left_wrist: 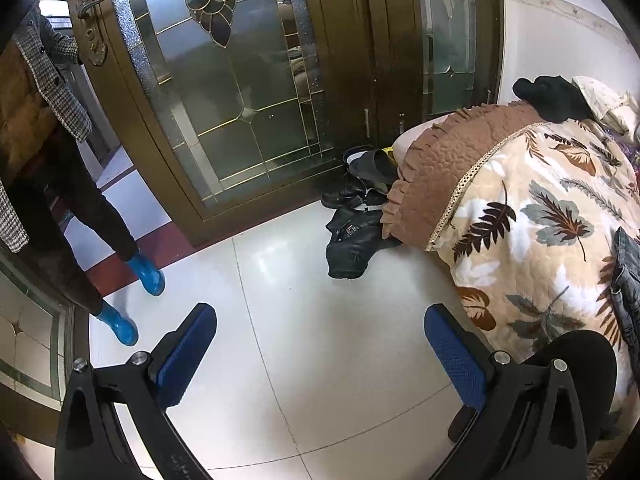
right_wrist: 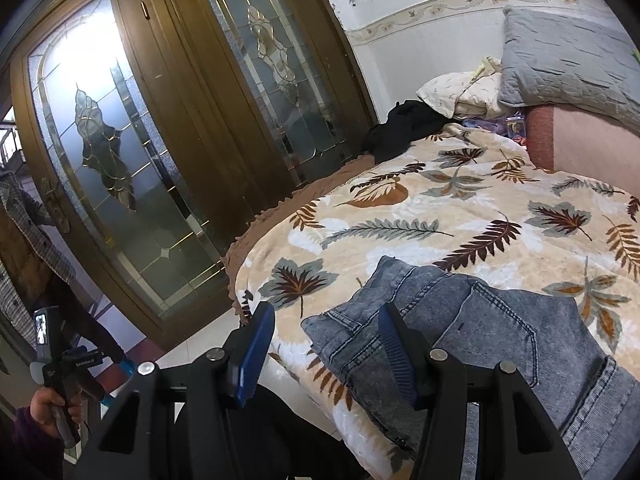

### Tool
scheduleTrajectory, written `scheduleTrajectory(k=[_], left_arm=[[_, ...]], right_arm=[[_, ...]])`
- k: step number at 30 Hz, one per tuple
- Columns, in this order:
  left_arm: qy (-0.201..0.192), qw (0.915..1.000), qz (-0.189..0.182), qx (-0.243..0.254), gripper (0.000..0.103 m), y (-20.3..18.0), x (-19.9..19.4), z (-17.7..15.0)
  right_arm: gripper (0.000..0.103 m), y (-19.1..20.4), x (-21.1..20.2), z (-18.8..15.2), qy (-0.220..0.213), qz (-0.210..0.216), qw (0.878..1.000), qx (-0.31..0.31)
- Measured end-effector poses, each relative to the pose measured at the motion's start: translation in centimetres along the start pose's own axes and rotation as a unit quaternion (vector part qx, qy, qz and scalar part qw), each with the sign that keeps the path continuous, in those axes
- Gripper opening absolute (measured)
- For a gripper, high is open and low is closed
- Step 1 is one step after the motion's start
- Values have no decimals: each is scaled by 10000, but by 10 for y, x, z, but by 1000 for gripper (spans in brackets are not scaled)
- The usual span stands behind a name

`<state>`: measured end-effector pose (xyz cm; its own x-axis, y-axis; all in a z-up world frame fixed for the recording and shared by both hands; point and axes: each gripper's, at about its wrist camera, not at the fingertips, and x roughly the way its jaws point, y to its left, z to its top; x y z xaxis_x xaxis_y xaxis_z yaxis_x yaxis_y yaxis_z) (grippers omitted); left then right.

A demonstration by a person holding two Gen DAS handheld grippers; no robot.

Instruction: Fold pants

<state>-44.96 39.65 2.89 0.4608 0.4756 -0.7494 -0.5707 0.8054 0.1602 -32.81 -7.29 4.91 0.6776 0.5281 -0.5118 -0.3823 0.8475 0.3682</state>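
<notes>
Blue-grey denim pants (right_wrist: 484, 336) lie on the leaf-patterned blanket (right_wrist: 420, 216) near the bed's front edge, back pocket up. My right gripper (right_wrist: 326, 318) hangs open just above the pants' left end, blue pads apart, nothing between them. In the left wrist view only a strip of the pants (left_wrist: 628, 292) shows at the right edge. My left gripper (left_wrist: 320, 320) is open over the white floor tiles (left_wrist: 328, 320), left of the bed, holding nothing. The left gripper also shows in the right wrist view, held in a hand (right_wrist: 54, 408) at the lower left.
A brown door with leaded glass (left_wrist: 224, 92) stands ahead. Black shoes and a black bag (left_wrist: 356, 216) lie on the floor by the bed corner. A person in blue boots (left_wrist: 148, 276) stands at left. A black garment (right_wrist: 400, 128) and pillows (right_wrist: 560, 64) sit at the bed's far end.
</notes>
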Motion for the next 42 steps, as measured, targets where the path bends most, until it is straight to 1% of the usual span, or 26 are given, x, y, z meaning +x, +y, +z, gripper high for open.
scheduleTrajectory(k=[2,4,6,8,9,10,11,13,15,17,19,22,24,26,29,32,35,38,42], left_arm=[[-97,9999,-65,-8,103,-2,-3,3],[-309,9995,-87,-7,103,-6,-12,9],[-642,9979,-83,57,103,-16,-25,17],[-1076,9941,-100,122,103,-30,-45,29],[-1212,9924,-163,118,103,-34,-52,34],[-1420,9893,-325,98,103,-41,-64,44],[-1531,9872,-427,98,103,-47,-71,52],[-1661,9839,-633,164,103,-59,-82,65],[-1763,9797,-925,237,103,-72,-88,77],[-1788,9767,-1150,281,103,-83,-89,80],[-1775,9758,-1224,365,103,-91,-87,76],[-1529,9792,-1192,591,103,-102,-73,68],[-1446,9815,-1058,671,103,-105,-66,65],[-1381,9837,-921,694,103,-103,-62,59],[-1309,9857,-857,627,103,-98,-60,54],[-1254,9863,-893,597,103,-98,-61,53],[-1288,9856,-910,616,103,-103,-63,54],[-1284,9845,-1029,600,103,-102,-65,53],[-1083,9857,-1147,599,103,-98,-58,47]], right_arm=[[58,-2,-2,1,-8,-8,10000,32],[58,-5,-5,1,-54,-50,10000,34],[58,-7,-9,4,-92,-142,9999,7],[58,-10,-14,9,-146,-238,9996,-54],[58,-10,-17,14,-198,-271,9994,-91],[58,-10,-21,17,-253,-302,9992,-114],[58,-10,-23,19,-295,-323,9990,-123],[58,-9,-29,25,-403,-355,9985,-137],[58,-8,-32,27,-453,-387,9981,-174],[58,-8,-31,25,-418,-403,9982,-165],[58,-10,-27,20,-322,-422,9985,-118],[58,-14,-23,10,-231,-445,9987,-54],[58,-16,-21,6,-179,-439,9989,-40],[58,-19,-20,4,-160,-415,9990,-20],[58,-20,-19,3,-156,-367,9992,9],[58,-20,-21,2,-192,-325,9993,5],[58,-22,-24,-1,-217,-333,9992,41],[58,-26,-26,-2,-207,-376,9990,76],[58,-28,-26,-1,-169,-373,9990,156]])
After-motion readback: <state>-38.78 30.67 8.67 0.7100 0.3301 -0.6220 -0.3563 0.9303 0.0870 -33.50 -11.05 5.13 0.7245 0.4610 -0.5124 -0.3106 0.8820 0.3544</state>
